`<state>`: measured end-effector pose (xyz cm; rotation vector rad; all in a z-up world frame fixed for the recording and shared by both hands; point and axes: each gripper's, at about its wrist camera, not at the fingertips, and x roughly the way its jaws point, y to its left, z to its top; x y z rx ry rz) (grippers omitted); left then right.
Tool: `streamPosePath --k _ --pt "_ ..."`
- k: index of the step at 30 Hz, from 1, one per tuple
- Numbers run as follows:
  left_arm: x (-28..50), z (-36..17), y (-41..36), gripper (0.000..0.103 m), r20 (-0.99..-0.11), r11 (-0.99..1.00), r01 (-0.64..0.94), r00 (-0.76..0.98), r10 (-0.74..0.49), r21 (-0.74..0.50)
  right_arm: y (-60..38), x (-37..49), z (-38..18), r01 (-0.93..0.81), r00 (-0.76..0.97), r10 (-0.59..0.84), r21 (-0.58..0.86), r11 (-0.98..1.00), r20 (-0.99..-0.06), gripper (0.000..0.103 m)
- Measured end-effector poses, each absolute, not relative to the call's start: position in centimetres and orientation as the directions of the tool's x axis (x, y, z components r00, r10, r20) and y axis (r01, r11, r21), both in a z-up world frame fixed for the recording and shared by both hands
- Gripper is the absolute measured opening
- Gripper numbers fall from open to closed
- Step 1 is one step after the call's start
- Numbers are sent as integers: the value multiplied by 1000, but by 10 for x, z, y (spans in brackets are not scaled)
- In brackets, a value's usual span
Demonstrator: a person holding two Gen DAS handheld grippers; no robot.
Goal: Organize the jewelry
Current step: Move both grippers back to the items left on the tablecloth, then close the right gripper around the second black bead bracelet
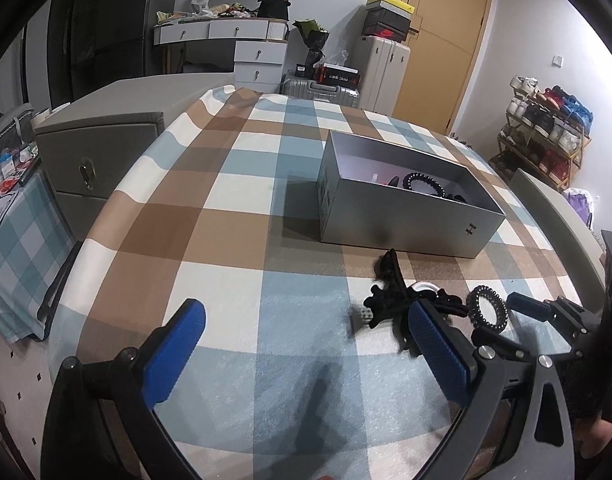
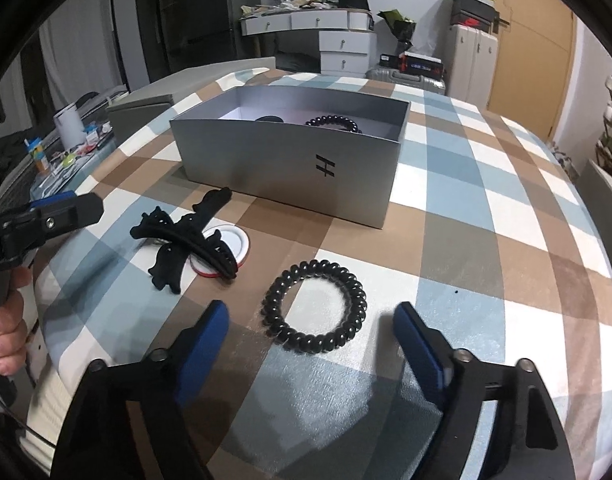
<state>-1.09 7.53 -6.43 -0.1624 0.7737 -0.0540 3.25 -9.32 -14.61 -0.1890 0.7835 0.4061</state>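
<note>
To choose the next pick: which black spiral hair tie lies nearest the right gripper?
The spiral hair tie on the tablecloth, between the open right gripper fingers; the other lies inside the grey box.

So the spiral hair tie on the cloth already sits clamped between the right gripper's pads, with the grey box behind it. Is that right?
Not clamped. In the right wrist view the spiral hair tie lies free on the cloth, just ahead of the right gripper, whose pads stand apart on either side without touching it. The grey box is indeed behind it.
</note>
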Motion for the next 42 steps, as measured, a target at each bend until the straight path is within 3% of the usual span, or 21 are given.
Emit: streamPosePath --k 5,7,11,28,38,42 --pt "-11 -66 78 99 -696 987 -20 711 -100 -161 -89 31 -146 -430 646 275 -42 902 -712 66" --pt "-10 -66 77 99 -698 987 -17 709 -103 -162 -87 28 -146 -438 655 271 -62 897 -705 51" --pt "-10 -65 73 99 -696 988 1 710 -110 -155 -81 23 -146 -462 663 275 -92 882 -697 43" --pt "-2 -67 48 99 -731 988 72 665 -151 -139 -121 23 -133 -429 666 395 109 897 -633 40" --pt "13 -67 19 99 -742 985 117 648 -172 -126 -138 16 -127 -420 691 418 143 896 -590 40" --pt "22 -71 17 99 -759 978 117 617 -208 -174 -141 15 -127 -424 693 427 151 893 -581 40"
